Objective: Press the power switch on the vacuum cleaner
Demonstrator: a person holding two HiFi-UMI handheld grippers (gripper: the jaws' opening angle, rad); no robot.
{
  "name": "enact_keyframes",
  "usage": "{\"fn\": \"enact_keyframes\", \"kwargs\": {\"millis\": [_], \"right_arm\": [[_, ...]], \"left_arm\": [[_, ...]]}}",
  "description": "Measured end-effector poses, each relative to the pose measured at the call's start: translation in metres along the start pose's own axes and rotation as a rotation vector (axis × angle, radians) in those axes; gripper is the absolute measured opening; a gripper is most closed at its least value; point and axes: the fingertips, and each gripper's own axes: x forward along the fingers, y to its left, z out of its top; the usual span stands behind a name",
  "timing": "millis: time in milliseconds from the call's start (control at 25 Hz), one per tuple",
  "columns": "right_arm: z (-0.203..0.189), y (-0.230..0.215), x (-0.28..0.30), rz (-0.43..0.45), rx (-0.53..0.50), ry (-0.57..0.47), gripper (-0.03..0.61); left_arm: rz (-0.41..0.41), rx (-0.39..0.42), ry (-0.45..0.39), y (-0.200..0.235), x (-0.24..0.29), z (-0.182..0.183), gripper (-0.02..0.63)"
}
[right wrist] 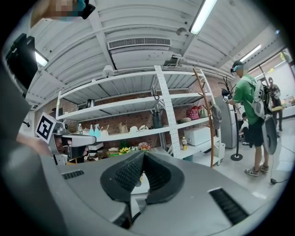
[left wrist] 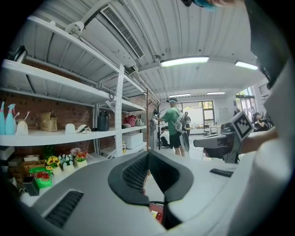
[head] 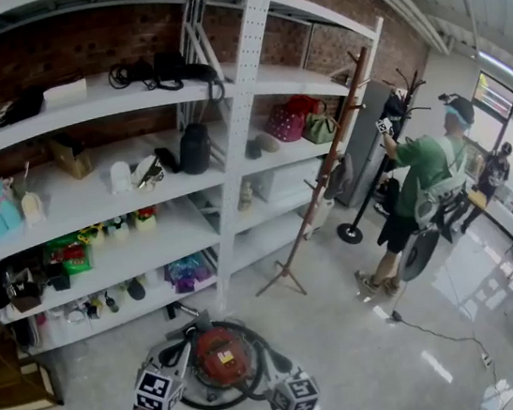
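The vacuum cleaner is a round red canister ringed by a black hose, standing on the floor at the bottom middle of the head view. My left gripper hovers over its left side and my right gripper over its right side. Both point forward at the shelves. In the left gripper view the left gripper has its jaws met at the tips with nothing held, and a sliver of the red vacuum cleaner shows below them. The right gripper looks the same, shut and empty. The switch cannot be made out.
White shelving full of small goods stands ahead. A wooden coat stand leans on the floor at right. A person in a green shirt stands beyond it. A cable runs over the floor. Cardboard boxes sit at left.
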Motion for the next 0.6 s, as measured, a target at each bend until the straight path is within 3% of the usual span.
{"fn": "enact_keyframes", "kwargs": {"millis": [600], "right_arm": [[0.016,0.005,-0.001,-0.01,-0.012,-0.034,0.011]], "left_arm": [[0.001,0.017,-0.021,0.006,-0.005,0.01,-0.006]]}}
